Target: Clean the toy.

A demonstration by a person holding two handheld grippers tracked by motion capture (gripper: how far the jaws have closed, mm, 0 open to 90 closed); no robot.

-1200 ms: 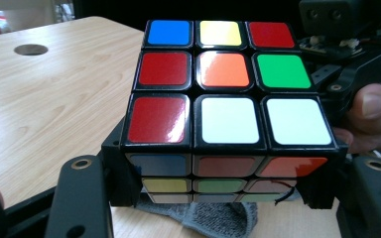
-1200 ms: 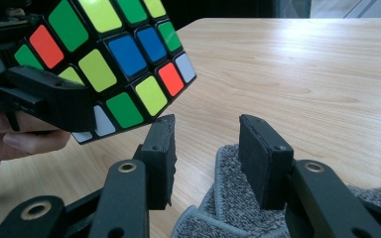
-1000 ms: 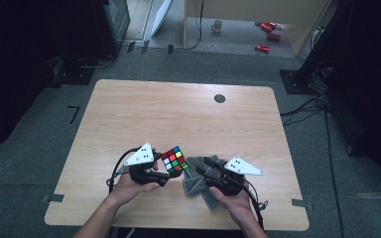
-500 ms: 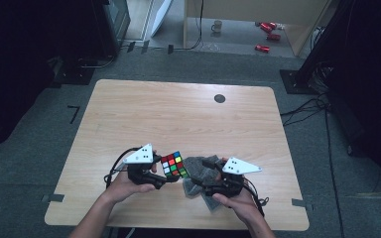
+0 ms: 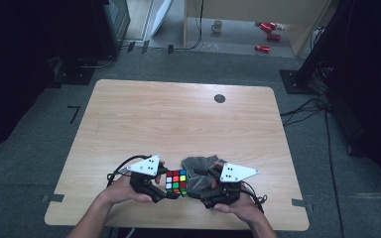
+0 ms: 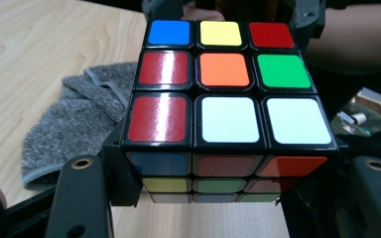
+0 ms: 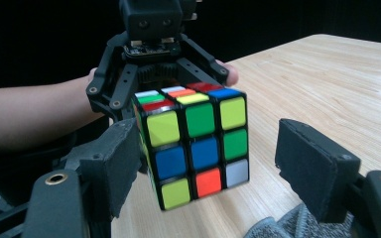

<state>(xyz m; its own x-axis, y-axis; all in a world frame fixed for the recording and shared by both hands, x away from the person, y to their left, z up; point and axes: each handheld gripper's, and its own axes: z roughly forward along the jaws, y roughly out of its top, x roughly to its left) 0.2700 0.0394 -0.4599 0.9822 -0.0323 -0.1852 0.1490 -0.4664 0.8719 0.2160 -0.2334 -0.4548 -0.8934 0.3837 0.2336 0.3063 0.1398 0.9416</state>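
Observation:
A scrambled Rubik's cube (image 5: pixel 176 182) hangs just above the table's near edge, and my left gripper (image 5: pixel 171 188) is shut on it from the left. In the left gripper view the cube (image 6: pixel 223 99) sits between the jaws with its red, white and orange face up. My right gripper (image 5: pixel 202 187) faces the cube from the right and stands open. In the right gripper view the cube (image 7: pixel 193 144) lies between the two pads; the left pad (image 7: pixel 121 163) is close against it and the right pad (image 7: pixel 315 166) stands well apart. A grey cloth (image 5: pixel 198 167) lies under and behind the right gripper.
The wooden table (image 5: pixel 178 114) has a small black round hole (image 5: pixel 220 98) near its far edge. Cables trail from both grippers toward the near edge. Dark equipment and red objects (image 5: pixel 268 29) lie on the floor beyond the table.
Both hands have drifted a little toward the table's near edge, and the cube went with the left gripper. The right gripper stays open beside it.

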